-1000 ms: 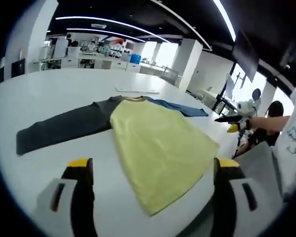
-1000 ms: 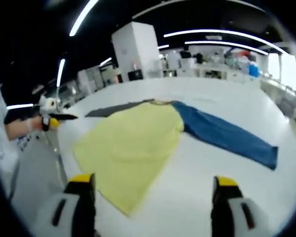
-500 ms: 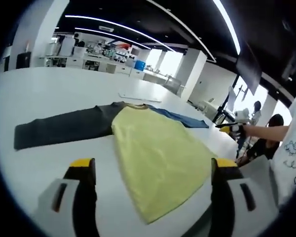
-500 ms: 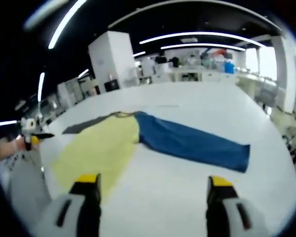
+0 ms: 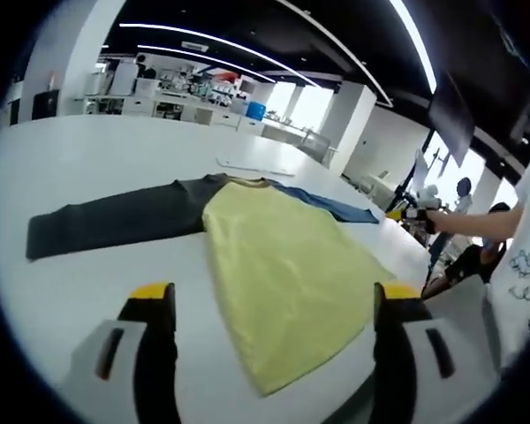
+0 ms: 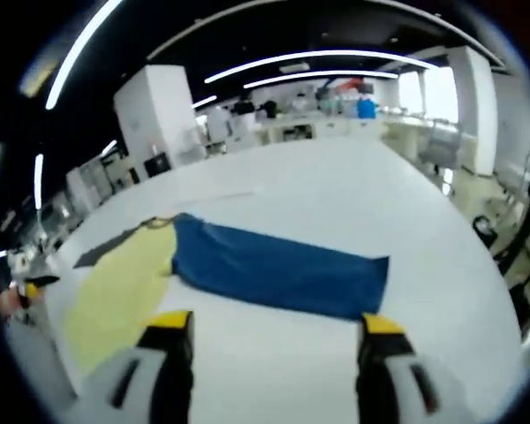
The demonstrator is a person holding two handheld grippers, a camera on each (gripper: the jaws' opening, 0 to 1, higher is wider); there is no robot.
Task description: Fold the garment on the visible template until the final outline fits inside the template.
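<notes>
Both my tools, left [image 5: 263, 305] and right [image 6: 269, 331], hang released above the tabletop [image 6: 353, 203]; shirt [image 5: 278, 265] unfolded, so next I grasp the blue sleeve [image 6: 278, 269].

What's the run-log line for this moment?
garment: flat, unfolded on table | blue sleeve: spread | left gripper: open | right gripper: open, empty

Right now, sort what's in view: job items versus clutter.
Job: garment, spread flat - yellow body, grey sleeve, blue sleeve; left gripper and right gripper, both open.
Just lying about: flat white strip on table; background shelving.
</notes>
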